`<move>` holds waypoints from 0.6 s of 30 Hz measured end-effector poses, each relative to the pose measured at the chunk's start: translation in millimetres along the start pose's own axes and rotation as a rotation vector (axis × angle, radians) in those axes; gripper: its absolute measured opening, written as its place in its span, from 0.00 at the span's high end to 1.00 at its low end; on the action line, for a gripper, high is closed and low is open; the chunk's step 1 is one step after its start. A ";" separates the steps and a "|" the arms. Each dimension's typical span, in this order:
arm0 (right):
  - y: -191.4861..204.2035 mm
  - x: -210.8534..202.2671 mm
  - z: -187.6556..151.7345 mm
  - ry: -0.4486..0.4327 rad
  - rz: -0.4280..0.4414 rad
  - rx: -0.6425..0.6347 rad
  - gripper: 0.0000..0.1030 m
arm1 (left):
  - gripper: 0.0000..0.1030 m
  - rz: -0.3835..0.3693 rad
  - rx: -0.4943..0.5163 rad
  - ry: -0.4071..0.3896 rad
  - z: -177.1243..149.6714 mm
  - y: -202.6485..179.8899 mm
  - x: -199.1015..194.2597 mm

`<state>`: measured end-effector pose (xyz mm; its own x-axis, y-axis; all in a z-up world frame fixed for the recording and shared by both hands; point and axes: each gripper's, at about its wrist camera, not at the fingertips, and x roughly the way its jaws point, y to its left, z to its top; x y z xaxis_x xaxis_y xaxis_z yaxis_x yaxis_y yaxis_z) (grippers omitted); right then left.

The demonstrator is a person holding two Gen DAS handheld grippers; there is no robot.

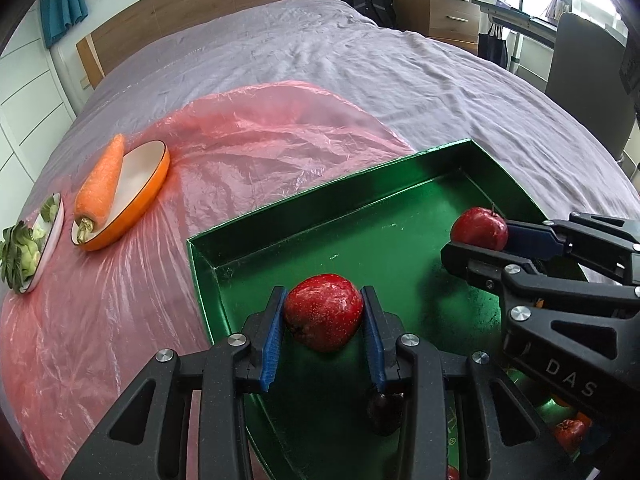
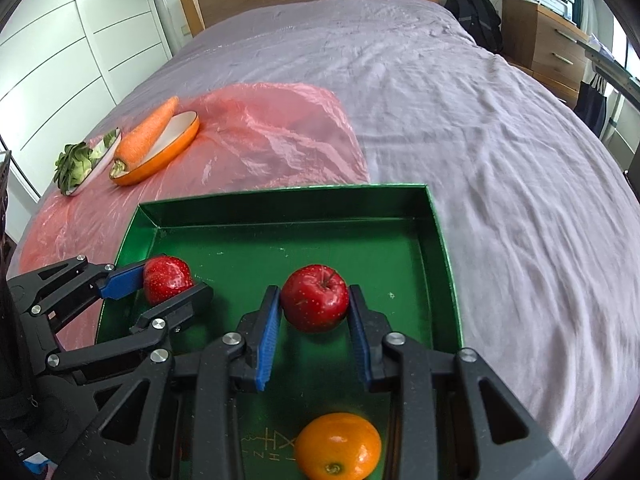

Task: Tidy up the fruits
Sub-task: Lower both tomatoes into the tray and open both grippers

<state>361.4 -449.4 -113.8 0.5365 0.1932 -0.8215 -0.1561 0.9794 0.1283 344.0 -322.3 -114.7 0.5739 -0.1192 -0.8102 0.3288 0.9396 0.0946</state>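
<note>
Over green tray (image 2: 440,236), each tool (image 1: 323,316) (image 2: 314,300) clamps an apple (image 1: 323,312) (image 2: 315,298).

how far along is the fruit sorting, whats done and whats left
Done: an orange already lies in the green tray. In hand: the left tongs and right tongs each grip a red apple over the tray. Left: setting both apples down. The carrot sits apart on its dish.
</note>
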 end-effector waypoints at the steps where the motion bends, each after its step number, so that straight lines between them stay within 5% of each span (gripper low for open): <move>1: 0.3 0.8 -0.5 0.003 -0.001 0.002 0.57 | 0.70 0.001 -0.001 0.002 -0.2 0.0 0.4; 11: 3.9 5.6 -2.5 0.024 -0.021 0.001 0.56 | 0.68 0.012 -0.009 0.015 -0.8 1.0 3.1; 18: -0.3 -0.2 -3.0 0.016 -0.053 0.020 0.12 | 0.56 0.002 0.004 0.016 -4.0 -1.0 -4.7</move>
<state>358.9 -449.9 -115.3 0.5305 0.1399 -0.8360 -0.1112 0.9892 0.0950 338.0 -321.4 -113.3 0.5620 -0.1124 -0.8195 0.3306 0.9387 0.0980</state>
